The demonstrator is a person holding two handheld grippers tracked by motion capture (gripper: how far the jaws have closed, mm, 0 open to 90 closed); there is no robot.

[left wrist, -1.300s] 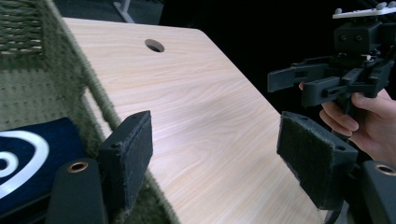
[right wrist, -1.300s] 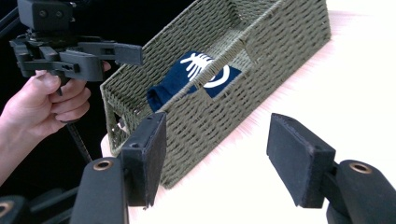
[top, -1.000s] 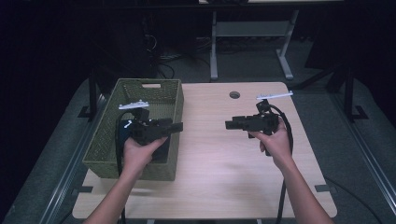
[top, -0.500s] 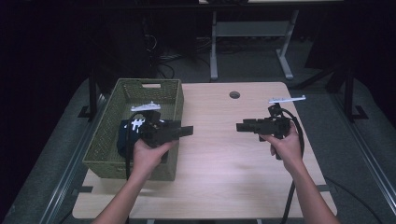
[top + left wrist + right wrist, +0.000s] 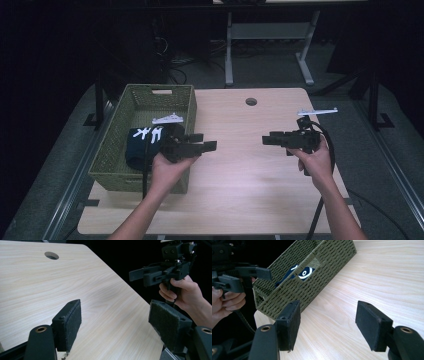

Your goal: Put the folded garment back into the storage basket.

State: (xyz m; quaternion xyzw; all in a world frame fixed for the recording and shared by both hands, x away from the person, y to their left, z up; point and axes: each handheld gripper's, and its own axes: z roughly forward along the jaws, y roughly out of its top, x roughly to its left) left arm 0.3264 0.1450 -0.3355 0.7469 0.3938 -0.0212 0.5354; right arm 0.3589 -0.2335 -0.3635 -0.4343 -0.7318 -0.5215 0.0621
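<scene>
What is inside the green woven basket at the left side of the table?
Inside the green basket lies a dark blue cloth item with white markings. The left gripper and its hand cover part of it, so the basket's near right corner is hidden.

Dark blue cloth [image 5: 141, 141], white print, bunched in green basket [image 5: 116, 150].

Wooden table [image 5: 250, 170]; metal stand [image 5: 267, 35] behind.
</scene>
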